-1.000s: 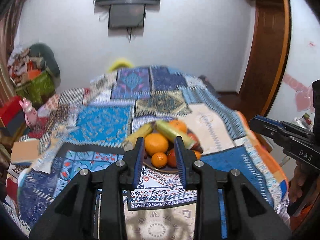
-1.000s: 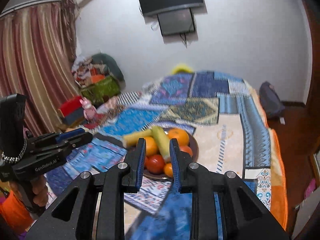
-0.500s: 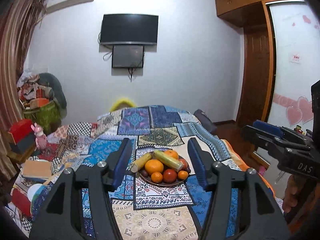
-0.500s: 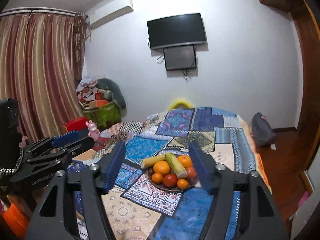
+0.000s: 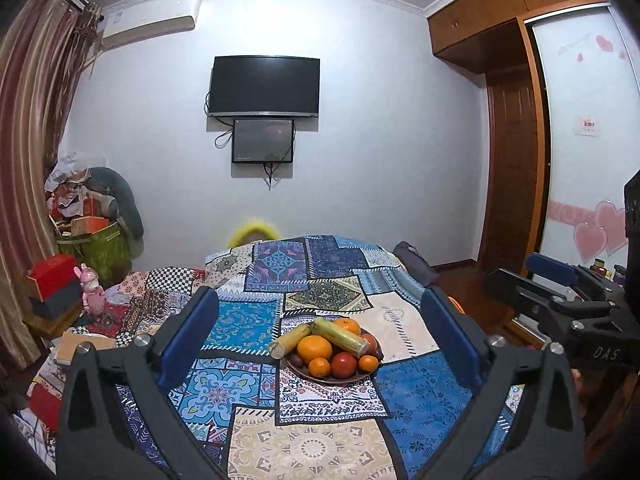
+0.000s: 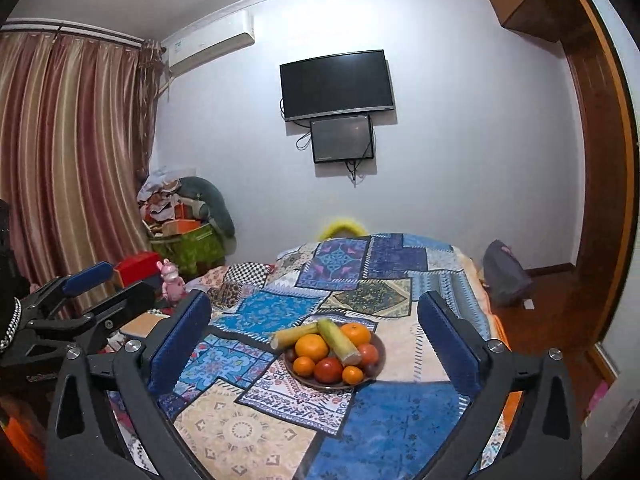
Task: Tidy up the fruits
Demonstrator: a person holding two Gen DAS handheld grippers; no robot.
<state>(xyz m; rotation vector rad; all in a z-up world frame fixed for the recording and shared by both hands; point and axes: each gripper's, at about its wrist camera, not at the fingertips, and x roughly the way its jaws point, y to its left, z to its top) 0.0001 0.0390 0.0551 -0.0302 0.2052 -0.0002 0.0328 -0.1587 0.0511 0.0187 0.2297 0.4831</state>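
Observation:
A brown plate point(image 5: 332, 378) point(image 6: 320, 385) sits mid-bed on the patchwork cover. It holds a large orange point(image 5: 315, 349) point(image 6: 311, 347), smaller oranges, a red tomato point(image 5: 343, 363) point(image 6: 328, 370), dark plums and two yellow-green stalks point(image 5: 340, 336) point(image 6: 338, 340). My left gripper point(image 5: 320, 312) hangs well short of the plate; its jaws are opening wide with nothing between them. My right gripper point(image 6: 314, 306) is likewise back from the plate, its jaws opening and nothing between them. Each gripper also shows at the edge of the other's view.
The bed's patchwork cover point(image 5: 256, 322) spreads around the plate. Left of the bed stand a pink toy point(image 5: 91, 294), a red box point(image 5: 50, 280) and a green bag point(image 5: 96, 248). A grey bag point(image 6: 506, 276) lies on the floor to the right, by the wardrobe. Two screens hang on the far wall.
Both grippers drew back and up from the plate, which now looks smaller and farther. Both pairs of jaws went from nearly shut to wide apart.

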